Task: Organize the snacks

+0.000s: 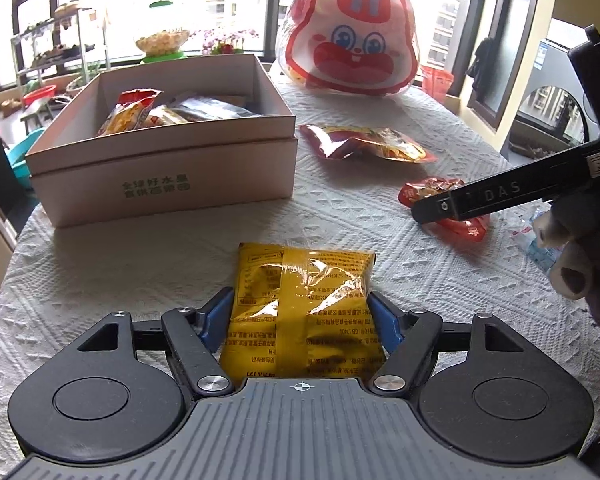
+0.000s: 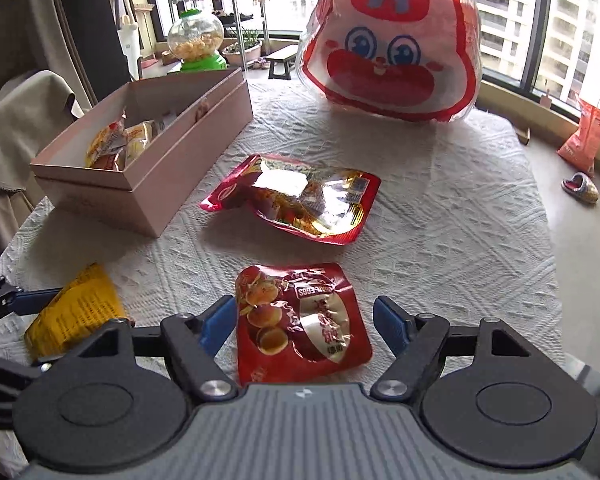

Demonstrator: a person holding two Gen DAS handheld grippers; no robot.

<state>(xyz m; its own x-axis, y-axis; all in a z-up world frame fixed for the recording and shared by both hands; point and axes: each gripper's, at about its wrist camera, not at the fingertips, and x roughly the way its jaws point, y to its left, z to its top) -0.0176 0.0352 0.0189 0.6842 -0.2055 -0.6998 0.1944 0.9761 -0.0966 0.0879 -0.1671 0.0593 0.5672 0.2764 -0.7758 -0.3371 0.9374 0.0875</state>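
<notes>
A yellow snack packet (image 1: 304,308) lies flat on the white tablecloth between the blue pads of my left gripper (image 1: 300,294). The jaws stand wide, with the pads at the packet's two side edges. In the right wrist view a small red packet (image 2: 300,320) printed with round cakes lies between the fingers of my open right gripper (image 2: 305,302), with a gap on each side. A larger red and gold packet (image 2: 300,196) lies further off. The open pink box (image 1: 160,184) at the left holds several packets.
A big rabbit-face bag (image 2: 392,40) stands at the far end of the table. A green candy dispenser (image 1: 164,40) is behind the box. A person's hand (image 1: 572,264) holds the right gripper (image 1: 440,208) at the right edge of the table.
</notes>
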